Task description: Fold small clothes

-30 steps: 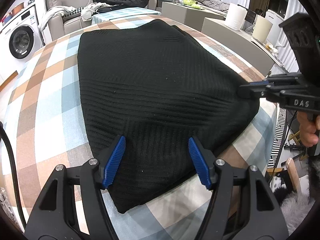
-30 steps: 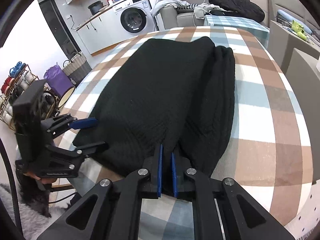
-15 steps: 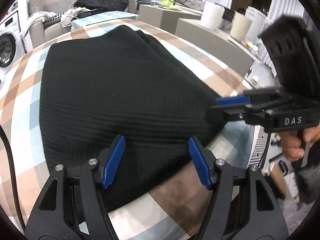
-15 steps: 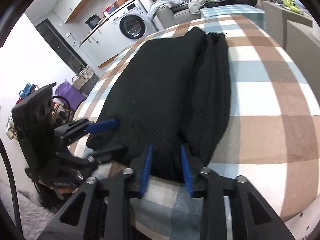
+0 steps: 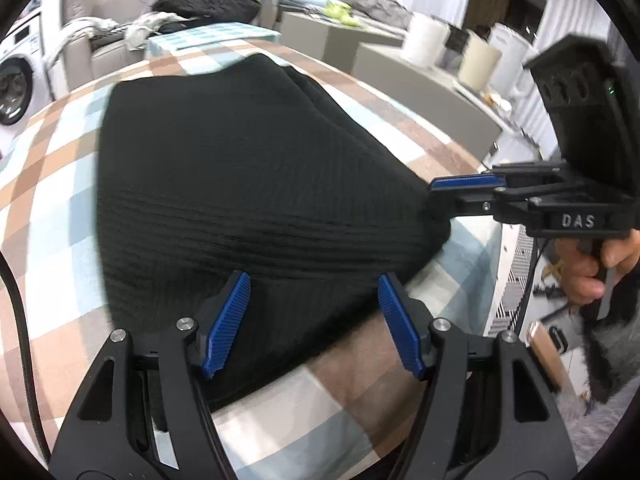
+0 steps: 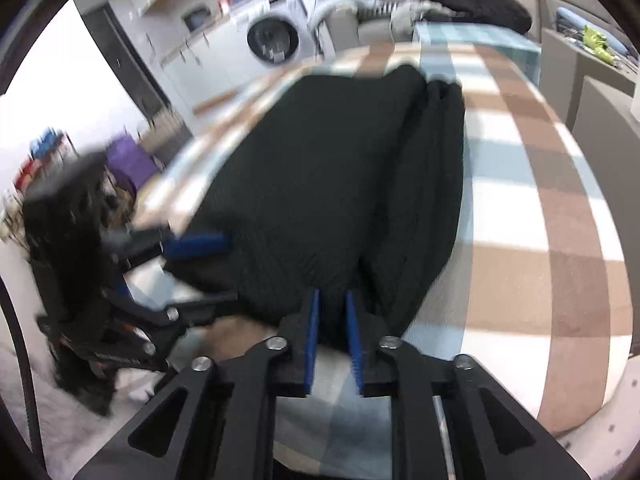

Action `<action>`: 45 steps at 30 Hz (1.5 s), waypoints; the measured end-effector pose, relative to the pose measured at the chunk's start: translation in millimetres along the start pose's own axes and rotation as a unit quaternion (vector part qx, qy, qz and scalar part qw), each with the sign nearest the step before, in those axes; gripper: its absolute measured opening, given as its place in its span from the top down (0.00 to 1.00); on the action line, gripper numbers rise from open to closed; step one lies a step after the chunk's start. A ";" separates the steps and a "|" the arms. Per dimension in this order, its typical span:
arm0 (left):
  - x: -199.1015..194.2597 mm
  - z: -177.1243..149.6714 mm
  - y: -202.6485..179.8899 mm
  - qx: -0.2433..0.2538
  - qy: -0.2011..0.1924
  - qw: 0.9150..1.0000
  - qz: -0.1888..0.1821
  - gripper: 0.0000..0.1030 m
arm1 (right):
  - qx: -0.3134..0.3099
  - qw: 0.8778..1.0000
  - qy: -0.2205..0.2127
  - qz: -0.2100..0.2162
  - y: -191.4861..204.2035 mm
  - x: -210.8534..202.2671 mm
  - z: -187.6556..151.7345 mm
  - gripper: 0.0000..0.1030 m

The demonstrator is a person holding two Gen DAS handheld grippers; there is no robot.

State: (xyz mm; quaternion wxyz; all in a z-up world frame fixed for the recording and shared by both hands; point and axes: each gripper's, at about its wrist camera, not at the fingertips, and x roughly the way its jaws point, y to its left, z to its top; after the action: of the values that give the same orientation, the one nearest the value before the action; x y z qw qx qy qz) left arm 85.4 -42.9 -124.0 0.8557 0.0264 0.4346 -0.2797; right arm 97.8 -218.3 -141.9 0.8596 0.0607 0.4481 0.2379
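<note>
Near-edge grab w/ only half the hem held

Black ribbed knit garment [image 5: 248, 184] lies flat on checked cloth table [image 5: 48, 208]. Right gripper [image 6: 332, 334] pinches its near edge; left gripper [image 5: 314, 320] spread wide, gripping nothing. Lifting now could skew the fold, imo.

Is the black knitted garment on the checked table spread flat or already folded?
Folded. The black knitted garment has a doubled layer along its right side, showing as a second thick roll beside the main panel on the checked tablecloth.

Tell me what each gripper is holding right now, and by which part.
The right gripper is closed on the near edge of the black knit garment. The left gripper is open over the near corner and holds nothing.
</note>
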 end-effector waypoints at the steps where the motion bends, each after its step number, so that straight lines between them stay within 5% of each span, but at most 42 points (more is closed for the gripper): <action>1: -5.1 1.4 7.6 -0.011 -0.007 1.000 0.007 0.38 | 0.010 1.000 -0.007 -0.003 -3.0 -0.1 3.6 0.73; 4: -14.5 3.8 27.1 -0.039 -0.021 0.999 0.028 0.38 | 0.031 0.999 -0.004 -0.004 -10.1 15.2 9.6 0.72; 7: -21.6 5.6 51.0 -0.077 -0.034 0.995 0.048 0.38 | 0.046 0.999 -0.009 0.012 -13.3 27.0 13.5 0.94; 9: -24.5 3.7 66.7 -0.095 -0.037 0.993 0.061 0.38 | 0.031 0.999 -0.025 0.013 -7.3 14.7 14.0 0.95; 12: -22.8 1.4 87.9 -0.121 -0.032 0.989 0.072 0.38 | 0.027 0.999 0.010 -0.018 -13.6 20.9 6.8 0.94; 14: -18.4 -0.2 98.9 -0.138 -0.024 0.987 0.078 0.38 | 0.038 0.999 0.006 -0.010 -18.6 17.8 6.4 0.83; 18: -10.6 -3.7 114.5 -0.164 -0.020 0.983 0.080 0.38 | 0.057 0.997 -0.039 -0.029 -27.7 2.3 16.6 0.34; 21: -6.6 -4.7 120.3 -0.176 -0.019 0.981 0.077 0.38 | 0.092 0.994 -0.041 -0.035 -39.4 10.6 25.8 0.34; 30: 10.3 6.8 123.3 -0.181 -0.024 0.981 0.065 0.39 | 0.091 0.994 -0.026 -0.054 -35.3 49.7 42.1 0.38; 31: 12.6 9.0 123.7 -0.178 -0.024 0.982 0.062 0.49 | 0.086 0.994 -0.027 -0.059 -34.7 51.5 43.0 0.42; 33: 14.5 10.5 123.0 -0.176 -0.024 0.983 0.054 0.66 | 0.088 0.994 -0.025 -0.052 -36.5 56.3 43.6 0.67; 35: 16.9 13.0 126.1 -0.181 -0.027 0.981 0.060 0.74 | 0.091 0.995 -0.024 -0.043 -36.5 58.0 42.6 0.71; 45: 22.5 33.7 160.1 -0.192 -0.040 0.976 0.092 0.76 | 0.081 0.995 -0.026 -0.050 -27.9 84.1 76.2 0.72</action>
State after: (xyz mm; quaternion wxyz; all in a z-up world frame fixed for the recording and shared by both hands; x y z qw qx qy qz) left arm 200.8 71.9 -151.9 0.8836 -0.1099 0.4411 -0.1120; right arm 209.4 -195.5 -168.1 0.8739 0.1138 0.4463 0.1555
